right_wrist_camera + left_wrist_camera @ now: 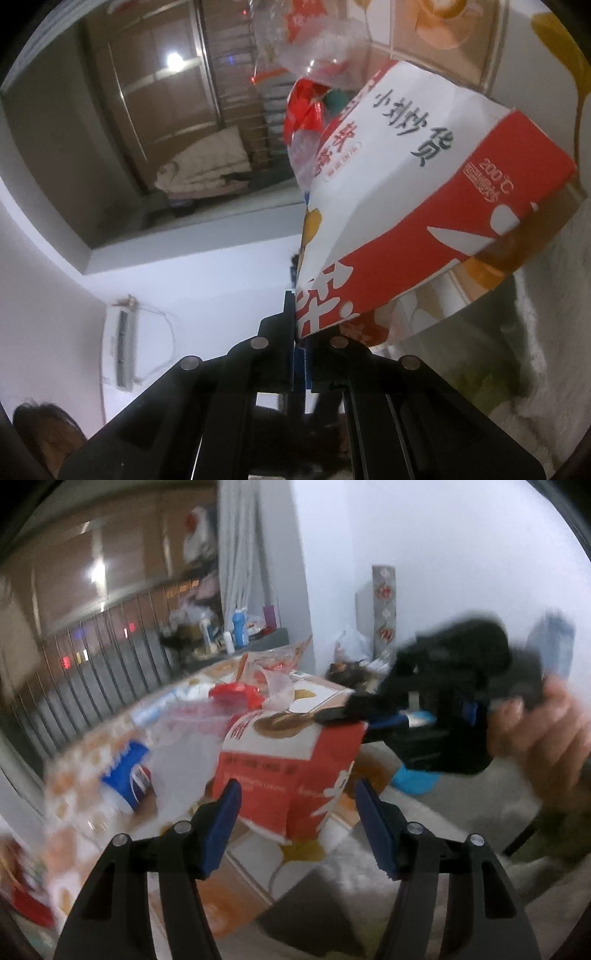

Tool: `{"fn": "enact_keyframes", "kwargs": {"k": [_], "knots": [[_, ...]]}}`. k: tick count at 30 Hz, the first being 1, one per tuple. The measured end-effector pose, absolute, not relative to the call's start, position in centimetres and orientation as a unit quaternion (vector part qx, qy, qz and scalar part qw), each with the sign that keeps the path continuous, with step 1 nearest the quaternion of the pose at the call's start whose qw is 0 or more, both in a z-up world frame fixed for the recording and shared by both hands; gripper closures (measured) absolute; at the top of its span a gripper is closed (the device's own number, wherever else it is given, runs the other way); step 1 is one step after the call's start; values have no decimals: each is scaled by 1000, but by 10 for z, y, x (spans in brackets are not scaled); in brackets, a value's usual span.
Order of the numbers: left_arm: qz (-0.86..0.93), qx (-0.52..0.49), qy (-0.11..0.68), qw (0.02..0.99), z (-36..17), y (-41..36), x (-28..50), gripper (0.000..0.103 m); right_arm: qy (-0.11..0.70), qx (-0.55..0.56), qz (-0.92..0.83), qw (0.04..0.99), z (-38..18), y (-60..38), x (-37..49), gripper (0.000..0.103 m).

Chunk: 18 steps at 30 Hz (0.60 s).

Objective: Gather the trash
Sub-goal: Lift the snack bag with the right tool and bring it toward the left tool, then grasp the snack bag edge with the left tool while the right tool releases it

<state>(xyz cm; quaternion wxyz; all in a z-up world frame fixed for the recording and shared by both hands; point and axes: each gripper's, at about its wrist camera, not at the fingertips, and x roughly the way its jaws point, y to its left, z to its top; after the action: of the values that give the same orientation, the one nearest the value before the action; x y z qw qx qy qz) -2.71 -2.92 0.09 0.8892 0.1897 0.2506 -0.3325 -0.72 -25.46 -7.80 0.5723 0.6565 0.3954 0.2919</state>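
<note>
Bag, paper, red/white w/ printed characters (291, 771): stands on table w/ orange-and-white flower-pattern top (243, 882), near its edge. Top open.

Right gripper (301, 343): jaws closed down on bag's rim; in right wrist view paper edge sits pinched betw. the two blue pads, bag body (424, 206) stretching away up and to the right. In left wrist view same gripper (334, 714) reaches in from the right, tips on bag's upper edge; person's hand (543, 738) on its handle.

Left gripper (297, 827): jaws wide, nothing betw. pads. Bag lies just ahead of fingertips, roughly centred in the gap; pads (221, 827) not touching it. View blurred.

Other items, table:
- Clear plastic bag/wrap (192, 738), crumpled, left of paper bag, touching it.
- Red wrapper (236, 696), behind the clear plastic; also seen at bag's mouth in right wrist view (304, 107).
- Blue/white packet (129, 771), far left, contents unreadable.
- Clear cup/film (314, 40) beyond bag mouth, exact kind cannot tell.

Backgr.: railing (92, 661), curtain (240, 550), shelf w/ bottles (236, 631), white wall.
</note>
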Motion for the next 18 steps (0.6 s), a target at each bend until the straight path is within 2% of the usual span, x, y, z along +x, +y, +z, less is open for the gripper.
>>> {"fn": "enact_keyframes", "kwargs": {"k": [8,12,14,15,17,18], "knots": [[-292,319,172,885,-19,-58,-44,41,426,618,294,592,-60,-250,-11,96],[-272,327,175,888,-24,-59,-39,58,438,595,291,607,-52,-248,-12,95],[-275,311,187,890,-23,-54,-35,70,441,585,289,617,-47,-250,-14,92],[-273,304,191,892,-22,-53,-33,71,441,580,287,622,-46,-253,-14,86],[-268,294,198,896,-19,-49,-28,75,439,573,280,633,-46,-260,-17,62],[-267,289,201,897,-17,-49,-25,75,439,571,275,637,-45,-263,-18,58]]}}
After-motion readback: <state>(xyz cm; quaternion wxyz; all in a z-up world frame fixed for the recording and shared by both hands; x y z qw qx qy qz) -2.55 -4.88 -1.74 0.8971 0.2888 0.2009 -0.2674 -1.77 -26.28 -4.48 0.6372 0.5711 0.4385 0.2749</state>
